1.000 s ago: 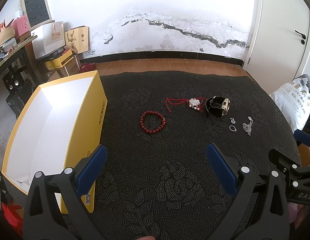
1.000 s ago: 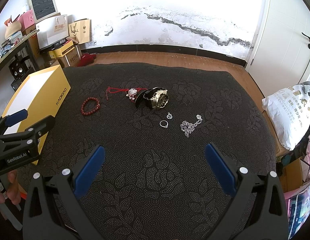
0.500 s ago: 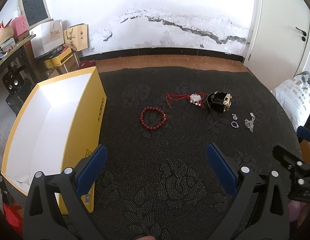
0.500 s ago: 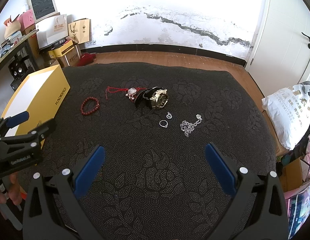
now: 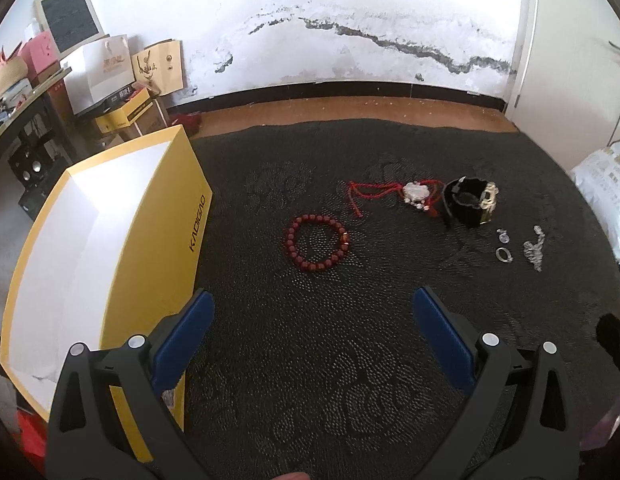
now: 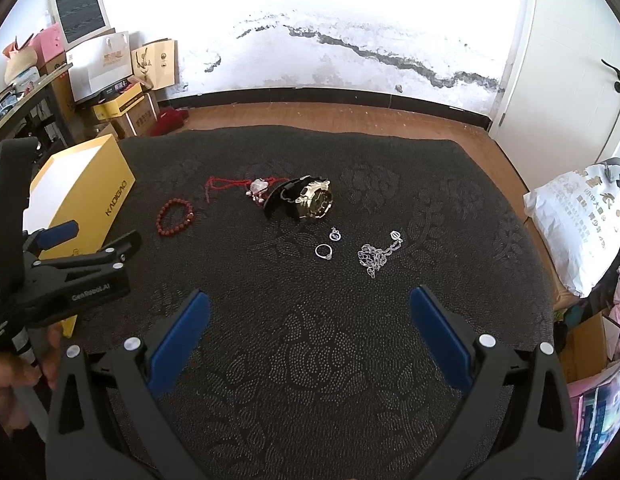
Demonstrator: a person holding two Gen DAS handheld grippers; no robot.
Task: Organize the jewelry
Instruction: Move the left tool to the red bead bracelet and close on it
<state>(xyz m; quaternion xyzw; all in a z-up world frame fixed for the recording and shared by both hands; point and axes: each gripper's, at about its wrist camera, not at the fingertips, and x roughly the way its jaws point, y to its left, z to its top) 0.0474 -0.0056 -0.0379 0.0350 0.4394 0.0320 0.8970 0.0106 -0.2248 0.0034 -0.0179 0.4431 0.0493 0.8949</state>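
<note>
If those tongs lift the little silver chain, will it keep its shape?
Probably not. The silver chain lies in a loose crumpled heap of fine links, so it would likely dangle limp. Being thin and flat on the dark textured cloth, it may slip from wide pads.

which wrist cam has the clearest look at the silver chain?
Right wrist. The silver chain lies nearer the middle of that frame, links and round clasp readable, just right of the ring on the dark mat. In the left wrist view the chain is a small, blurred clump near the right edge.
</note>
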